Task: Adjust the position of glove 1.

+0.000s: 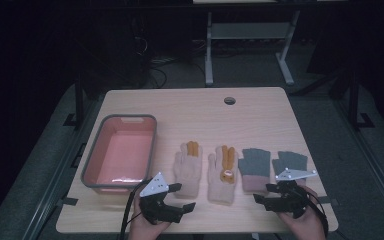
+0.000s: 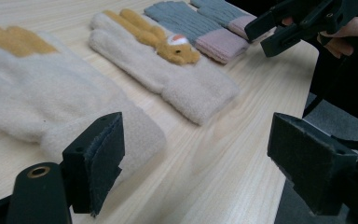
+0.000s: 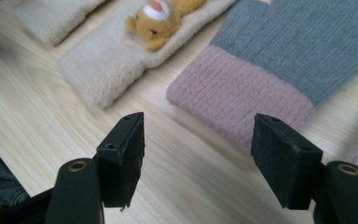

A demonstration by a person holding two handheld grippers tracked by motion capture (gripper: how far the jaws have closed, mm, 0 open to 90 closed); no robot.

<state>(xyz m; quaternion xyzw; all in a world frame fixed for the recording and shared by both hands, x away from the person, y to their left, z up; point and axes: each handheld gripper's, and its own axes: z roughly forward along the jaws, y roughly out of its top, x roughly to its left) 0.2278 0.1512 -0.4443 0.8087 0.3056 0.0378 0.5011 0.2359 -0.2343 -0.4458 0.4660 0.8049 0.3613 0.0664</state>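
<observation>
Both our tools are wide open and empty. Just ahead of our left tool (image 1: 176, 197) lies the cream glove (image 1: 188, 167); just ahead of our right tool (image 1: 264, 194), the grey glove (image 1: 255, 167). They look soft, light and floppy, so we would pinch each thick cuff.

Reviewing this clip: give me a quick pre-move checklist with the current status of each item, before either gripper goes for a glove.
1. Left gripper jaws open, nothing between them: ok.
2. Right gripper jaws open, nothing between them: ok.
3. Four gloves flat, none overlapping: two cream gloves, two grey-and-pink gloves: ok.
4. Pink bin holds nothing, upright on the table: ok.
5. Grey-and-pink cuff ahead of the right jaws, untouched: ok.
</observation>
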